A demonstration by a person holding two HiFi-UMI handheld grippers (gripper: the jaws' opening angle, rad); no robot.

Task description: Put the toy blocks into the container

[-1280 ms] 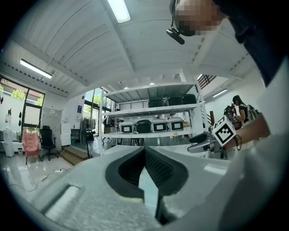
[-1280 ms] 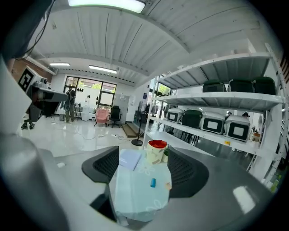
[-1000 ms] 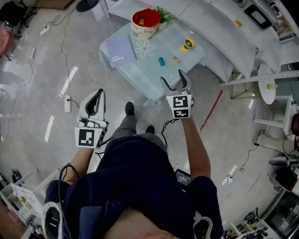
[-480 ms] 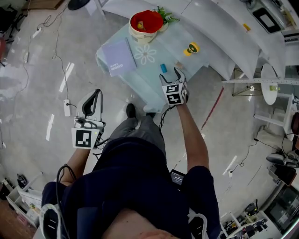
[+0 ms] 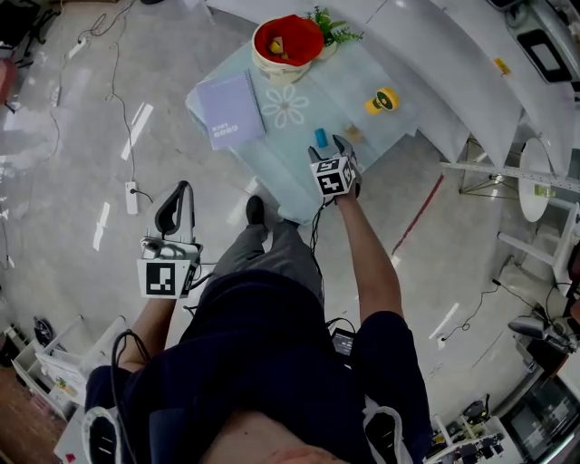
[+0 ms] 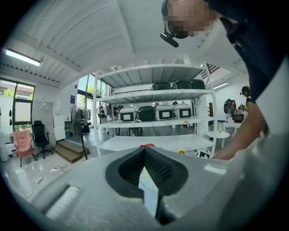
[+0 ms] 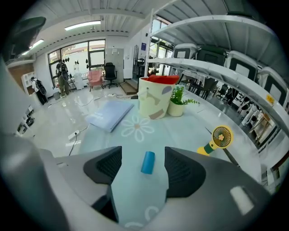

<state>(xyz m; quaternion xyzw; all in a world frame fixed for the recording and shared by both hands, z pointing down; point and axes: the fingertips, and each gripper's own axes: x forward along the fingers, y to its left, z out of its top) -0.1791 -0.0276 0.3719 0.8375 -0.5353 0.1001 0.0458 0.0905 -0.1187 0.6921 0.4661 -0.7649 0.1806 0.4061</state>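
A blue cylinder block [image 5: 320, 137] lies on the pale glass table [image 5: 272, 145], with a small tan block [image 5: 352, 134] just to its right. The cream container [image 5: 288, 43] with a red lining stands at the table's far side and holds some toy pieces. My right gripper [image 5: 329, 150] hangs just over the blue block. In the right gripper view the blue block [image 7: 147, 162] lies between the open jaws of my right gripper [image 7: 143, 158], untouched; the jaws have just been closing a little. My left gripper [image 5: 176, 198] hovers over the floor by my left leg, shut and empty.
A lilac notebook [image 5: 228, 109] lies at the table's left, a yellow hand fan [image 5: 382, 100] at its right, and a small potted plant [image 5: 331, 25] beside the container. Long white benches [image 5: 435, 72] run behind the table. Cables and a power strip [image 5: 131, 198] lie on the floor.
My right gripper has dropped and reached forward from above the floor to the table, over the blue block. The left gripper has shifted slightly lower in the head view.
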